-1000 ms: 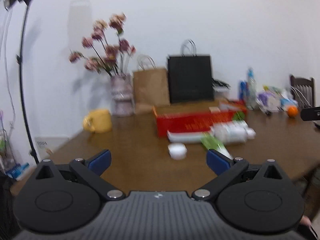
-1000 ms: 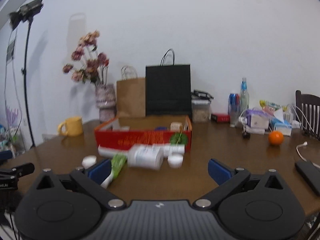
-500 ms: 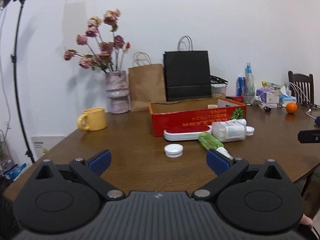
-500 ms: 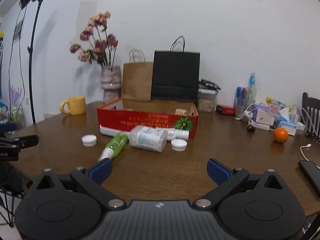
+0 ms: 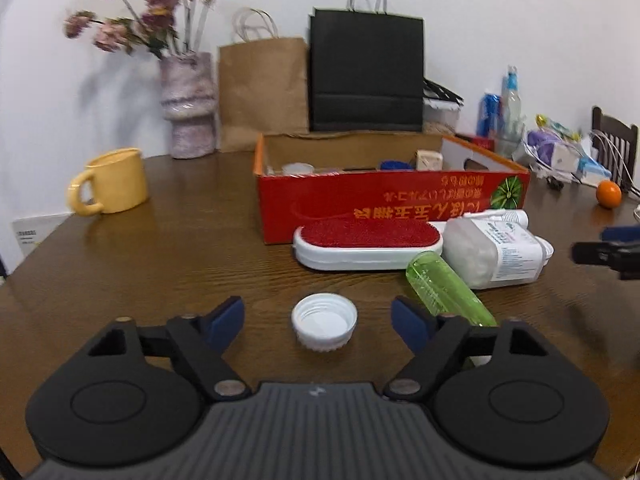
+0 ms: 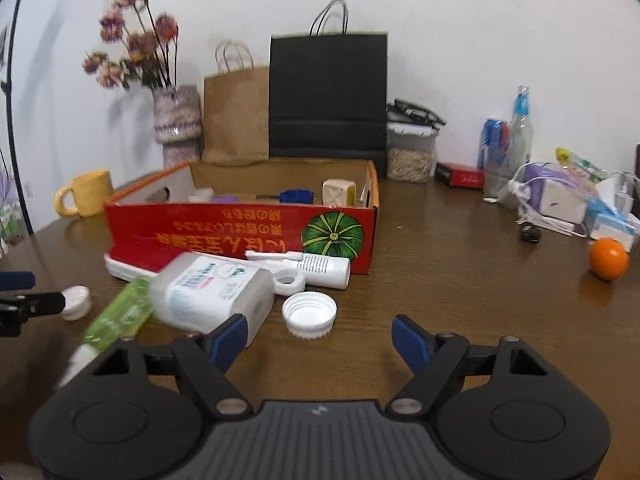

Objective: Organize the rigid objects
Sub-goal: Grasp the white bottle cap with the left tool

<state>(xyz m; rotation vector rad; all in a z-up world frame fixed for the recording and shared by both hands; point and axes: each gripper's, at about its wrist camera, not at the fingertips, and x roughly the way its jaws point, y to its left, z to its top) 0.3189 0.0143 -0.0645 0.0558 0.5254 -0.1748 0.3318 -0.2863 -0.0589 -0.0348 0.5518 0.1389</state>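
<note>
A red cardboard box [image 5: 392,204] [image 6: 240,228] stands mid-table with small items inside. In front of it lie a red-and-white lint brush [image 5: 366,242], a white jar [image 5: 492,250] [image 6: 212,292], a green bottle [image 5: 448,288] [image 6: 118,314] and a white tube [image 6: 316,266]. My left gripper [image 5: 318,314] is open, low over the table, with a white cap [image 5: 324,322] between its fingertips. My right gripper [image 6: 320,334] is open, with another white cap [image 6: 309,314] just ahead between its fingertips.
A yellow mug [image 5: 110,186], a vase of flowers [image 5: 188,104], a brown paper bag [image 5: 264,92] and a black bag [image 5: 366,76] stand at the back. An orange [image 6: 609,259], bottles [image 6: 516,140] and cables lie to the right.
Both grippers have moved forward and down toward the table. Each white cap now sits between the fingertips of one gripper. Both stay open.
</note>
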